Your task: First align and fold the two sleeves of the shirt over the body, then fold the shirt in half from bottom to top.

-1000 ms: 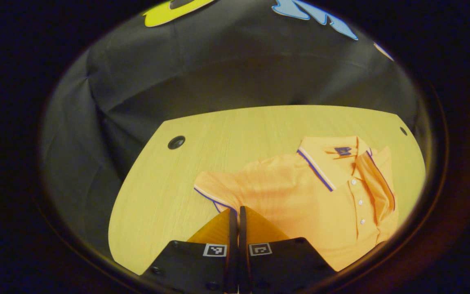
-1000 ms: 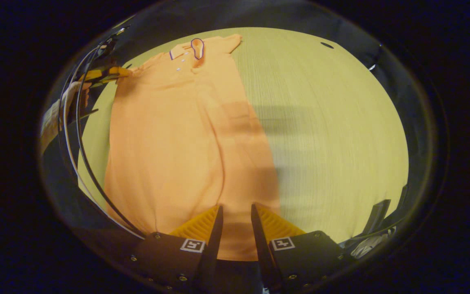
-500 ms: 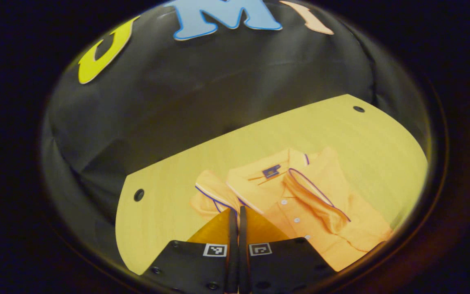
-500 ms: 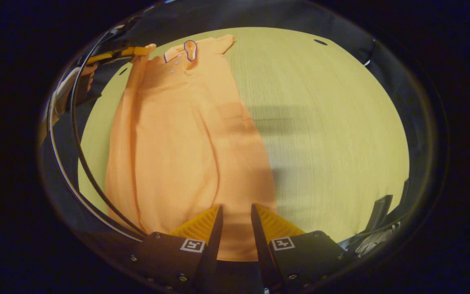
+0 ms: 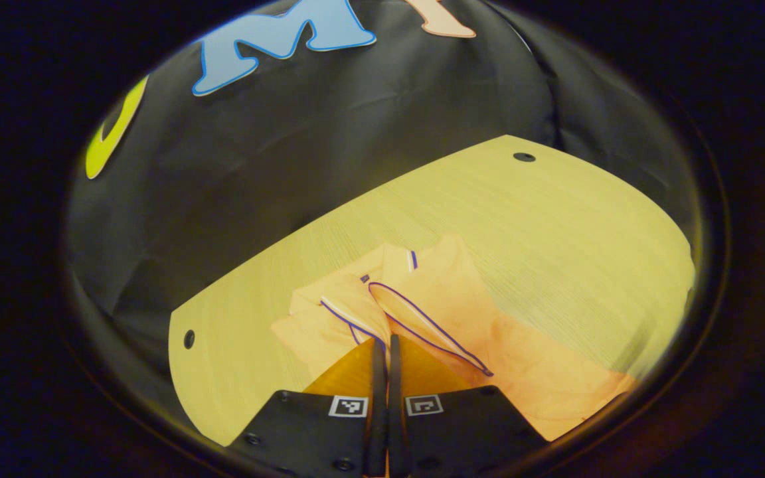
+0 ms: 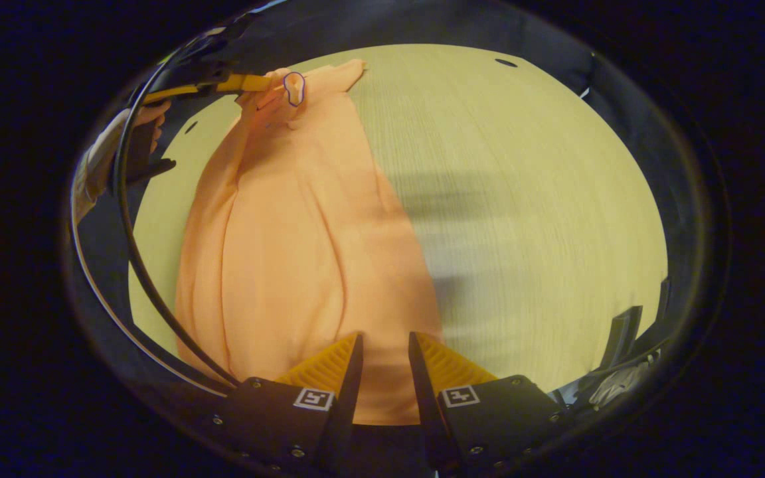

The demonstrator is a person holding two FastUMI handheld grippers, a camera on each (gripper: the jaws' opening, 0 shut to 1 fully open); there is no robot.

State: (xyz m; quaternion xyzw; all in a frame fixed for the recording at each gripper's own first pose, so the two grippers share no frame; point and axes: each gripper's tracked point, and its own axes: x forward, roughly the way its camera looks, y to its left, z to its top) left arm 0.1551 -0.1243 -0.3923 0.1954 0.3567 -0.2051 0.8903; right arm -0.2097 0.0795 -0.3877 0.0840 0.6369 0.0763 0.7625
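Biggest thing first: the worktop [image 6: 522, 199], pale wood, with the orange shirt [image 6: 303, 252] lying lengthwise on it, collar end toward the far edge and hem toward the near edge by me. The half of the worktop beside the shirt is bare.

The far-side sleeve [image 5: 452, 285] is already lying over the chest, as far as I can judge. The other sleeve [image 5: 329, 318] is bunched up near the collar, and my left tongs [image 5: 383, 345] are pressed together on its trimmed cuff, carrying it across the body. From the right gripper view you can see those tongs reaching in at the collar end with a hand [image 6: 147, 123] behind them.

My right tongs [image 6: 382, 345] are spread a little, with the shirt's hem between the fingers, not pinching anything that I can tell.

What worries me: the whole side of the shirt looks dragged up with the sleeve, so if I drop it now I get a lumpy, crooked fold instead of a clean edge. Also the thin cuff could slip out mid-carry.
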